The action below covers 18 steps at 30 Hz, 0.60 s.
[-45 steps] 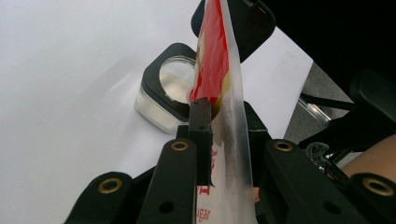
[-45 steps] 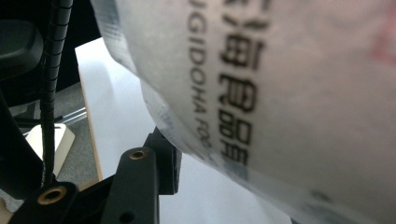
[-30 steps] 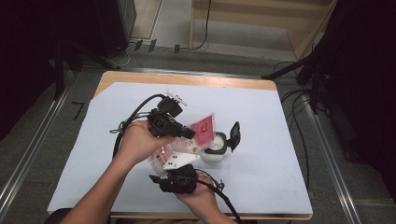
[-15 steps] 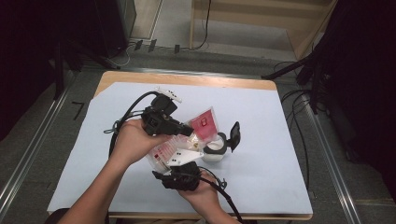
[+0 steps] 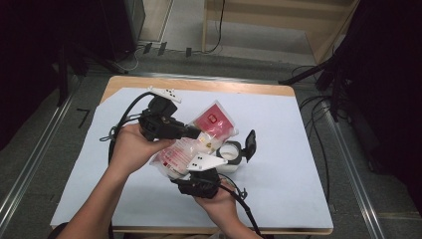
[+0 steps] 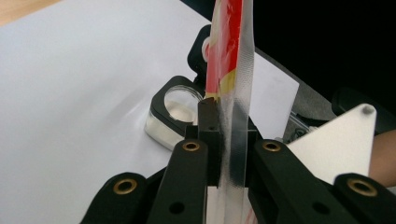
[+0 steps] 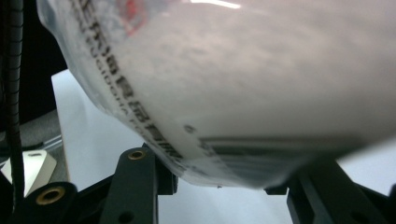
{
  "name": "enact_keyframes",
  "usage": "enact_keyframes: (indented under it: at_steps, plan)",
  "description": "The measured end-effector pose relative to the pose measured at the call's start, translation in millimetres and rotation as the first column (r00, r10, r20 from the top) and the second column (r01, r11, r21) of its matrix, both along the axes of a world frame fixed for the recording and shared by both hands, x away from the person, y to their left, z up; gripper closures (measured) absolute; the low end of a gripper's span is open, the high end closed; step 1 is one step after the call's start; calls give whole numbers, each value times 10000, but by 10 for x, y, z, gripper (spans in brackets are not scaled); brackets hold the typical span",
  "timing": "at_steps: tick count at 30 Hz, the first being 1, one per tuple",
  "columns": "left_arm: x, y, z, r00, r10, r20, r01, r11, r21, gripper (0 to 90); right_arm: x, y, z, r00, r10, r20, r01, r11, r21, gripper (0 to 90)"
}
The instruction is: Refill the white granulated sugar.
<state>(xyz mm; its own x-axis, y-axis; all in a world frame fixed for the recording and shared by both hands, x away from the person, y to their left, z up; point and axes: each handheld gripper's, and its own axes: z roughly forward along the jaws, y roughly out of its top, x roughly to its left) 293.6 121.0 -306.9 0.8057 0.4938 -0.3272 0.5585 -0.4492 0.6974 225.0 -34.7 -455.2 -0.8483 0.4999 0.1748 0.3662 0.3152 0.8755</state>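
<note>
We clamp the packet's (image 5: 209, 137) sealed edge in the left hand-held gripper (image 5: 196, 133), its length slanting above the table (image 5: 298, 174); our right hand-held gripper (image 5: 191, 172) grips its lower end.

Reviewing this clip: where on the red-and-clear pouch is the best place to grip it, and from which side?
Grip the pouch by its flat crimped seal edge, edge-on, as the left gripper does: that strip is thin and stiff, whereas the bulging body is wide and rounded.

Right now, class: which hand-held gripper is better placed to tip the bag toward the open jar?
Left hand-held gripper: shut on the bag at its sealed edge, above the jar.
</note>
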Motion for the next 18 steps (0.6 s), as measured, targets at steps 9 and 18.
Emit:
enact_keyframes:
  at_steps: [9, 18]
  plan:
    - [-13, 165, 65, 9990, 103, 433, -98, 9999, -128, 875, 73, -135, 64, 9984, -534, 190, 528, 9981, 330, 569]
    - [-54, 279, 107, 9963, -229, 831, 231, 9997, -16, 880, 181, -227, 68, 9977, -668, -88, 671, 9965, 501, 567]
